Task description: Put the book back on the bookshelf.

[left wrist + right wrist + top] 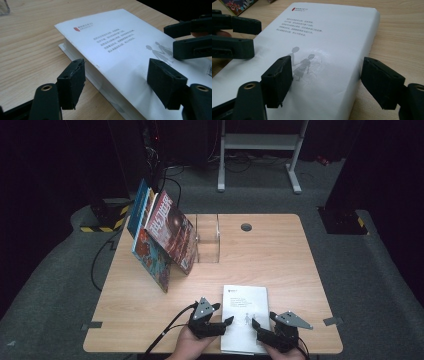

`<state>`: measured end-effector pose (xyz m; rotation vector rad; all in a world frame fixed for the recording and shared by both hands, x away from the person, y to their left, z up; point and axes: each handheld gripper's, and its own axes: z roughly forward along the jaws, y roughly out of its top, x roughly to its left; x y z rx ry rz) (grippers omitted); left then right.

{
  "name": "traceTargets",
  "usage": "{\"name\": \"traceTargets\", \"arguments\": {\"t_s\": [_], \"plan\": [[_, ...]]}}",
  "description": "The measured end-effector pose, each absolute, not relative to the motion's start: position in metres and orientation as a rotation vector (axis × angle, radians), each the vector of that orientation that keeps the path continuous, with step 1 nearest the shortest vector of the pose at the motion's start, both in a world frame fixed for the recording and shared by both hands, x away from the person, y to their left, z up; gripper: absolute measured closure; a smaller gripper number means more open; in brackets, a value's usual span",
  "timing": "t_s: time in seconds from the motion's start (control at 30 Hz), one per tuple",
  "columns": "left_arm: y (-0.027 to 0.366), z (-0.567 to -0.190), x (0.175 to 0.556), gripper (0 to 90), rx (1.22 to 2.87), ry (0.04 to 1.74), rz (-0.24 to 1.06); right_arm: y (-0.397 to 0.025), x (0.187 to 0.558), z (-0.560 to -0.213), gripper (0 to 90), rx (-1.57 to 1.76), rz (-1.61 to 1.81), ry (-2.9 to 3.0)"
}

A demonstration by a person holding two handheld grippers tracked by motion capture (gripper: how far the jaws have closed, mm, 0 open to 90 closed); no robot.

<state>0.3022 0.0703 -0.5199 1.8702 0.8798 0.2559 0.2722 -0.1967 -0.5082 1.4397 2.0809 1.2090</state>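
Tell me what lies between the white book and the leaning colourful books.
Bare wooden table lies between the white book and the leaning colourful books, as the high view shows. The clear box stands to the side.

The white book (pixel 117 47) lying flat before me carries a small red mark with tiny print at its cover's top corner, then six lines of grey Chinese text (too small for me to read). A barcode strip sits at its 3 o'clock edge. The magazines' (pixel 170 232) cover lettering is illegible.
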Motion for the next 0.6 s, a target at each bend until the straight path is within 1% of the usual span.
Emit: {"name": "traceTargets", "arguments": {"t_s": [0.13, 0.27, 0.4, 0.43, 0.6], "plan": [[0.069, -0.521, 0.3, 30.3, 1.87, 0.868, 0.279, -0.198, 0.276, -0.51, 19.3, 1.472, 1.226, 2.088], [0.069, -0.522, 0.3, 30.1, 1.861, 0.88, 0.269, -0.199, 0.28, -0.512, 18.4, 1.51, 1.247, 2.092], [0.069, -0.523, 0.298, 34.2, 1.856, 0.854, 0.28, -0.198, 0.282, -0.512, 16.9, 1.528, 1.248, 2.094], [0.069, -0.523, 0.297, 36.7, 1.857, 0.85, 0.285, -0.198, 0.282, -0.512, 17.1, 1.521, 1.245, 2.098], [0.069, -0.523, 0.298, 37.2, 1.861, 0.842, 0.281, -0.198, 0.283, -0.512, 17.2, 1.521, 1.231, 2.108]]}}
